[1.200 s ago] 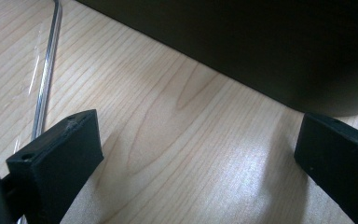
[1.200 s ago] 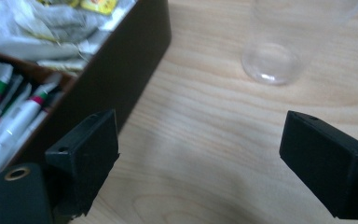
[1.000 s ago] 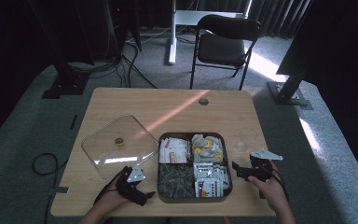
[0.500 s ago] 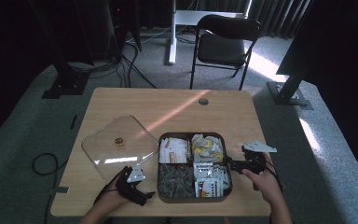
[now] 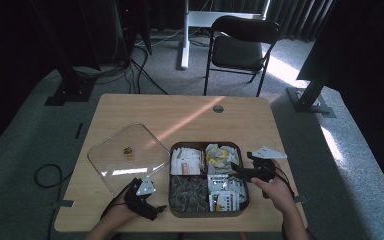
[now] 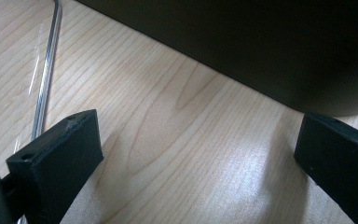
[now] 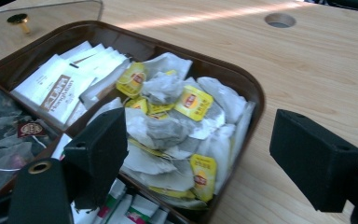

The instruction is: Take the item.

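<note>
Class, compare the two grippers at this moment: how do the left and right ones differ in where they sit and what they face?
The left gripper rests low on the table beside the tray, facing its dark outer wall; the right gripper is over the tray's right edge, facing the yellow-tagged tea bags. The left sits near the clear lid; the right is far from it. Both are open and hold nothing.

Both tools gape wide, left tool (image 5: 152,207) low, right tool (image 5: 236,169) reaching leftward.

Lid (image 5: 127,156) lies left of tray (image 5: 179,206); tea bags (image 7: 182,116) inside.
</note>
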Available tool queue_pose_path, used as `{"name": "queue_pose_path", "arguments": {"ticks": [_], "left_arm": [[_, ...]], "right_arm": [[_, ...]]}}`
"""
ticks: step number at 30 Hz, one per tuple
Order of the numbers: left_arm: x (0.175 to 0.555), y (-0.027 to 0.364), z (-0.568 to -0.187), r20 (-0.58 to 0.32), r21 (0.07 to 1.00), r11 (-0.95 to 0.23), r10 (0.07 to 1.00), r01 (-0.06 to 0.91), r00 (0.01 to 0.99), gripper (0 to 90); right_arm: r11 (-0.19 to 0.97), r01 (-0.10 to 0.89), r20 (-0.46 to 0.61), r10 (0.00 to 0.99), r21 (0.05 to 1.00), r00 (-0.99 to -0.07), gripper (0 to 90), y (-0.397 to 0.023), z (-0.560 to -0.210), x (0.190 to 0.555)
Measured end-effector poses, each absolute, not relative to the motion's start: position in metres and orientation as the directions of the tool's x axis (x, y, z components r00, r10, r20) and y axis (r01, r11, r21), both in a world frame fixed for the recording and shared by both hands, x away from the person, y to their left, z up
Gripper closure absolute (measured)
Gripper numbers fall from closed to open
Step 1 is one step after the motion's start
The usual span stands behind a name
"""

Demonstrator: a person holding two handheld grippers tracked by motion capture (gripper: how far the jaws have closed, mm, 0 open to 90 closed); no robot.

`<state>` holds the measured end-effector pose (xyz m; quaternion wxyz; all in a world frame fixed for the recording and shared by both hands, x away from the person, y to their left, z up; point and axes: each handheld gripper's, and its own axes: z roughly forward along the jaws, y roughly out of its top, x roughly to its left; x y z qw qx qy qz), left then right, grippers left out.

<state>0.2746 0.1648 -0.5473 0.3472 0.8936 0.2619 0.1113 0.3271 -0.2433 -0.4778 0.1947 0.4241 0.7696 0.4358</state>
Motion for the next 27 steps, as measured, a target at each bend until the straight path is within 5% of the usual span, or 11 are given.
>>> {"name": "queue_pose_path", "arguments": {"ticks": [6, 11, 27], "left_arm": [[0.275, 0.165, -0.547, 0.017, 0.679, -0.622, 0.545, 0.39, 0.838, 0.7], [0.275, 0.165, -0.547, 0.017, 0.679, -0.622, 0.545, 0.39, 0.838, 0.8], [0.274, 0.165, -0.547, 0.016, 0.679, -0.627, 0.534, 0.383, 0.845, 0.7]], "right_arm": [[0.303, 0.472, 0.054, 0.795, 0.828, -0.604, 24.5, -0.233, -0.481, 0.331], [0.344, 0.468, 0.036, 0.774, 0.814, -0.633, 38.8, -0.224, -0.483, 0.334], [0.397, 0.519, 0.102, 0.713, 0.756, -0.694, 47.1, -0.207, -0.5, 0.352]]}}
